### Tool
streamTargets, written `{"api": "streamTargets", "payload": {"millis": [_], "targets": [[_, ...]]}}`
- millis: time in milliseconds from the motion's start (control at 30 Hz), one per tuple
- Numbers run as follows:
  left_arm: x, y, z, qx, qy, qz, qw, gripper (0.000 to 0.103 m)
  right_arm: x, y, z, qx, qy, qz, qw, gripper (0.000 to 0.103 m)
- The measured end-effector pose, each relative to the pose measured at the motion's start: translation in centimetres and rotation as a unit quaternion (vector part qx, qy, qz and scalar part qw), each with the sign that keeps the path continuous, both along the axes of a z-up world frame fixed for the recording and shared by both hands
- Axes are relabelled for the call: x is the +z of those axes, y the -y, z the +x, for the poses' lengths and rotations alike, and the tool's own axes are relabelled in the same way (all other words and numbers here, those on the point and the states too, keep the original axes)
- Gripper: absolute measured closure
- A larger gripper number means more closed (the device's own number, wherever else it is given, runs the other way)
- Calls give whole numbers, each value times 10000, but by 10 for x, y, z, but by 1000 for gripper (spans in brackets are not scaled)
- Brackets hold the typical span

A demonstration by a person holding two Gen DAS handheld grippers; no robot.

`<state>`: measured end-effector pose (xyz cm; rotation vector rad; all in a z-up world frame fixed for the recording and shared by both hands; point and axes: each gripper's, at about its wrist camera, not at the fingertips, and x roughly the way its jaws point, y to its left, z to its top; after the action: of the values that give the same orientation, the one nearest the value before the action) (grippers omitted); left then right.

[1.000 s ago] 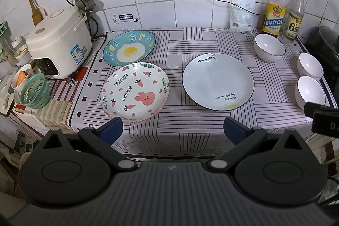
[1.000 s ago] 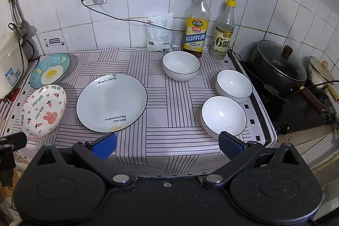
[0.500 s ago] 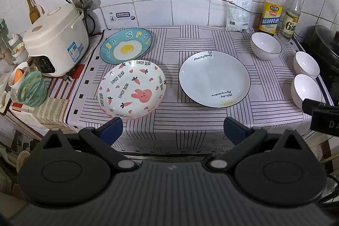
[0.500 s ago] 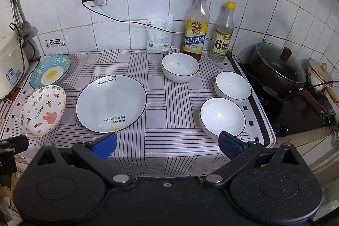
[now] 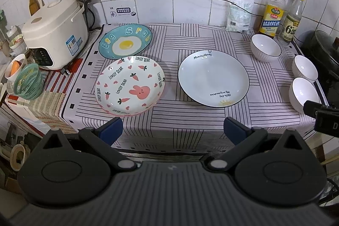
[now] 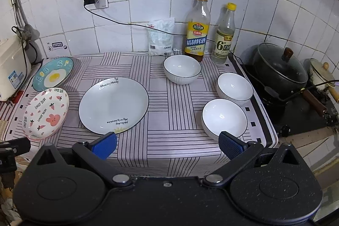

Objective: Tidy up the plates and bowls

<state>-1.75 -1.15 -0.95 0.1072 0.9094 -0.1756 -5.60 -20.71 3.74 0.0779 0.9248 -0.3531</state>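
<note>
Three plates lie on the striped cloth: a blue egg plate (image 5: 125, 41) (image 6: 53, 74) at the back left, a rabbit-pattern plate (image 5: 130, 85) (image 6: 46, 112) in front of it, and a large white plate (image 5: 213, 77) (image 6: 113, 104) in the middle. Three white bowls stand on the right: one at the back (image 5: 266, 50) (image 6: 182, 68), one further right (image 5: 304, 67) (image 6: 234, 86), one nearest (image 5: 304, 92) (image 6: 224, 117). My left gripper (image 5: 173, 130) hangs open before the table's front edge. My right gripper (image 6: 167, 143) is open too, its right finger just in front of the nearest bowl.
A rice cooker (image 5: 55, 32) and a green basket (image 5: 28, 83) stand at the left. Two bottles (image 6: 197, 28) (image 6: 224, 34) and a white bag (image 6: 161, 36) line the tiled wall. A black lidded pot (image 6: 279, 70) sits on the stove at the right.
Both grippers have pulled back and risen slightly, so the table looks a little farther away. Nothing on the table moved; both stay open.
</note>
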Motion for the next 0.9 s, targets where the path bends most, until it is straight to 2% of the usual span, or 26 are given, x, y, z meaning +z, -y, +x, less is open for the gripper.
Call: {"api": "streamTargets", "payload": {"millis": [433,900], "targets": [[0,0,-4,-11,95,72,9999,0,2,-4,-5,43,97,-68,9999,0],[1,1,0,-23,26,104,9999,0,3,-10,-2,278,140,-99,9995,0]]}}
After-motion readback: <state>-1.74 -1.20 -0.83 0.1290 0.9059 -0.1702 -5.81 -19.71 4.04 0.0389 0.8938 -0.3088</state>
